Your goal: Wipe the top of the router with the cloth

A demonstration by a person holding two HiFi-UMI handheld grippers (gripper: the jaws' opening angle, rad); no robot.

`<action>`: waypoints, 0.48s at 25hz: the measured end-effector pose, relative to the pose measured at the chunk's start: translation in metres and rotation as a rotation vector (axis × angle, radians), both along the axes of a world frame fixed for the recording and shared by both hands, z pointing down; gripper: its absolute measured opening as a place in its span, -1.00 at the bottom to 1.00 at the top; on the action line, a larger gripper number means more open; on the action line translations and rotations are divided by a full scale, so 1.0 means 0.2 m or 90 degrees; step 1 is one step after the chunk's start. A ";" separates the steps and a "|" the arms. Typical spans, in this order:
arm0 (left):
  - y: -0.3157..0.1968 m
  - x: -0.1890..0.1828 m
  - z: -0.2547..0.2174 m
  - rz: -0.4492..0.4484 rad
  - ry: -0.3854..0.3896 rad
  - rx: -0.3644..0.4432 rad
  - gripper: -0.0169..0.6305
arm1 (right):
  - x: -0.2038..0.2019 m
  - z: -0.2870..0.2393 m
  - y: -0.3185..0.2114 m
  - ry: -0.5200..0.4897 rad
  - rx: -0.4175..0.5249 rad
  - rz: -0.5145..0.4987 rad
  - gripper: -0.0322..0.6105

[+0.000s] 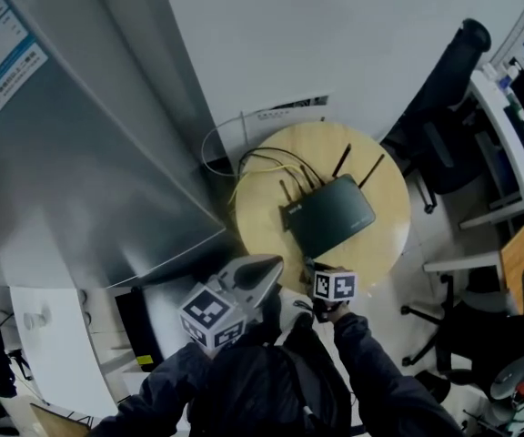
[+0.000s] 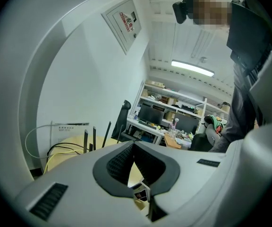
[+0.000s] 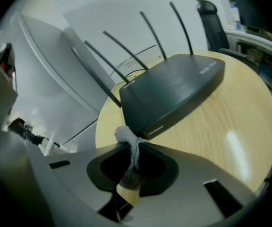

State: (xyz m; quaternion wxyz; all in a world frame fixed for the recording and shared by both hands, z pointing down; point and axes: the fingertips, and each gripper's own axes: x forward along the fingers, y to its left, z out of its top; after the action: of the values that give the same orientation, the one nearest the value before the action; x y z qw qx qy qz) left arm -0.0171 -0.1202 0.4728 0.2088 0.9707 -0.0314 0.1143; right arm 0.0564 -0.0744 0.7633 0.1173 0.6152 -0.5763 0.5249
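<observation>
Your right gripper (image 3: 132, 151) is clamped on the cloth (image 3: 127, 141), a thin grey-white twist pinched between the jaws with a small bunch poking out past the tips. That bunch sits just beside the near corner of the router (image 3: 174, 91), low against its vented edge, not on its top. The router lies flat on the round wooden table (image 3: 221, 126), its four antennas (image 3: 126, 56) raised at the far side. Your left gripper (image 2: 132, 145) has its jaws closed tip to tip with nothing between them, held off the near edge of the table. Yellow and black cables (image 1: 264, 160) trail from the router's back towards the wall.
</observation>
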 end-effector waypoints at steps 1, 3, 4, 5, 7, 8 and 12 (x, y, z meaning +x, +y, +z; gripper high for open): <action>0.01 0.01 0.00 0.001 0.000 0.000 -0.97 | 0.00 0.00 0.00 0.005 -0.003 -0.047 -0.68; 0.02 0.03 -0.01 0.001 -0.001 0.003 -0.97 | 0.01 0.00 0.01 0.022 -0.009 -0.137 -0.68; 0.03 0.05 -0.01 0.001 -0.001 0.005 -0.97 | 0.01 0.00 0.01 0.032 -0.012 -0.176 -0.68; 0.04 0.06 -0.01 -0.001 -0.001 0.007 -0.97 | 0.02 0.00 0.02 0.039 -0.015 -0.208 -0.68; 0.03 0.10 0.00 -0.010 -0.002 0.006 -0.97 | 0.03 0.00 0.02 0.037 -0.019 -0.252 -0.68; 0.03 0.12 0.01 -0.017 -0.003 0.005 -0.97 | 0.04 0.00 0.03 0.032 -0.021 -0.266 -0.68; 0.00 0.25 0.03 -0.051 -0.011 0.007 -0.97 | 0.17 0.02 0.05 0.023 -0.020 -0.307 -0.68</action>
State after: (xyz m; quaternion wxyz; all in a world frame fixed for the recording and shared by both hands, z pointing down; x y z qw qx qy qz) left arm 0.0324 -0.1196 0.4782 0.2074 0.9689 -0.0726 0.1140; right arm 0.0902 -0.0648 0.7675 0.2592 0.4673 -0.6959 0.4799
